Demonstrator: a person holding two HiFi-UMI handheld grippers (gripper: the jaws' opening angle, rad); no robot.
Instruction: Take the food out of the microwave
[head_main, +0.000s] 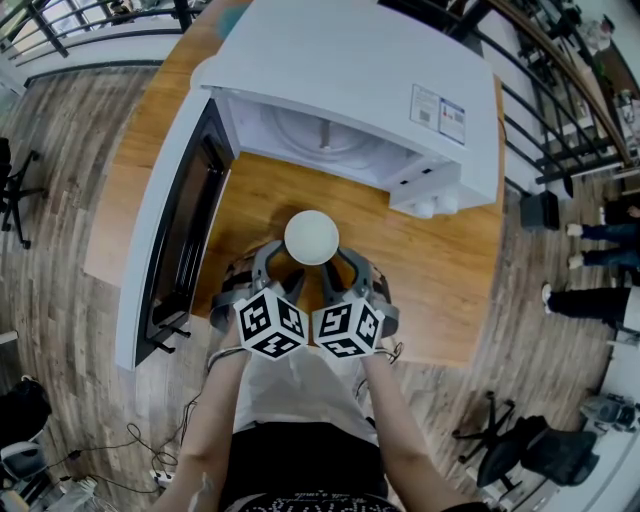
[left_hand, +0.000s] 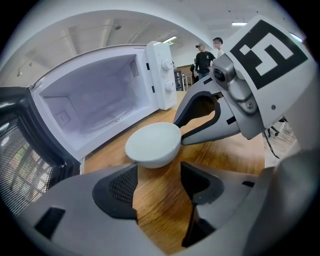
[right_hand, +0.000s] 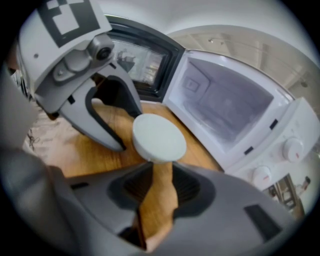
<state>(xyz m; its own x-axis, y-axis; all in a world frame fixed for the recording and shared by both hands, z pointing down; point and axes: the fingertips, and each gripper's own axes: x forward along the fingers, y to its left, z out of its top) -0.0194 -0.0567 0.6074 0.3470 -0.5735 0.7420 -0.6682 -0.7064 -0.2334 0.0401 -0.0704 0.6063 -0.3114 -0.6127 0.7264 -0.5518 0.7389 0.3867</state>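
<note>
We tilt left gripper (left_hand: 158, 179) and right gripper (right_hand: 161, 181) downward, jaws apart and empty, flanking a smooth round white bowl (head_main: 311, 237) on a grained wooden tabletop (head_main: 445, 262)

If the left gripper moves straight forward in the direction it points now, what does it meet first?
Probably the white bowl: it stands on the wooden table directly beyond the left gripper's open jaws, very close, though exact depth is unclear.
</note>
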